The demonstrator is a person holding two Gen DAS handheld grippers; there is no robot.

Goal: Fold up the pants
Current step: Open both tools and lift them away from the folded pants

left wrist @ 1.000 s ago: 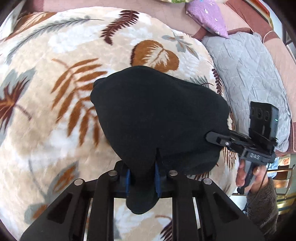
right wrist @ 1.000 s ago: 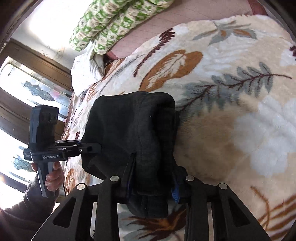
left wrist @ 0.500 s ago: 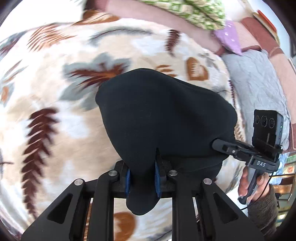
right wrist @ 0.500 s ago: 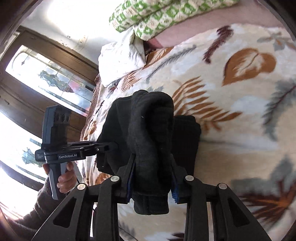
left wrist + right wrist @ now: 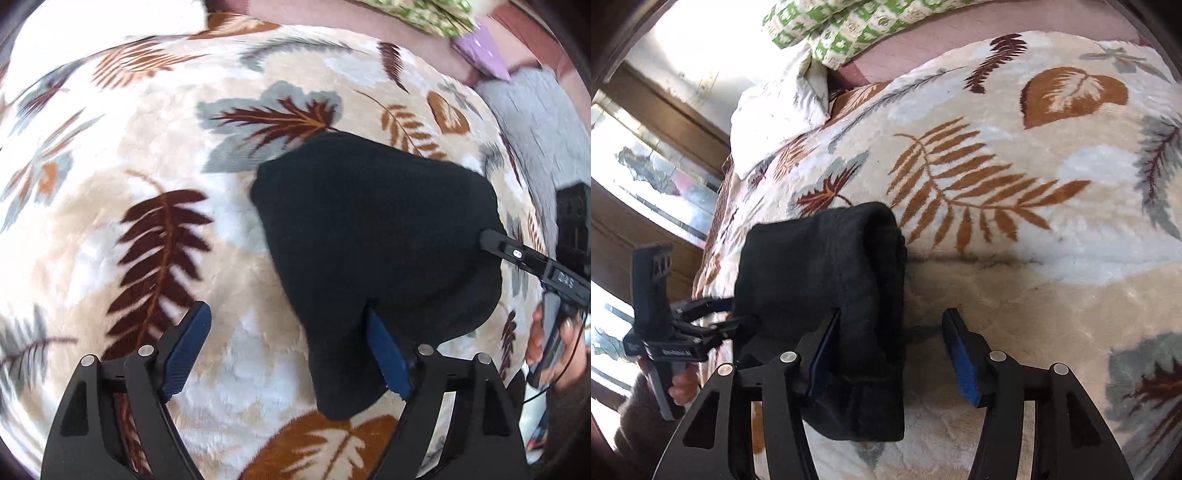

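The black pants point(image 5: 376, 236) lie folded into a thick bundle on the leaf-patterned blanket point(image 5: 147, 184). My left gripper point(image 5: 286, 349) is open; the bundle's near corner lies against its right blue pad, and the left pad is apart from the cloth. In the right wrist view the pants point(image 5: 827, 280) lie between the open jaws of my right gripper point(image 5: 890, 354), with cloth resting against the left pad. Each gripper shows in the other view at the bundle's far side: the right gripper point(image 5: 524, 258) and the left gripper point(image 5: 713, 317).
A green checked pillow point(image 5: 849, 26) and a white pillow point(image 5: 775, 107) lie at the head of the bed. A grey quilt point(image 5: 535, 110) and a purple cushion point(image 5: 480, 51) lie to the right. Windows point(image 5: 639, 184) stand beyond the bed's left edge.
Both grippers have opened and let go of the pants, which now rest on the blanket. Both views have shifted as the grippers moved toward the head of the bed.
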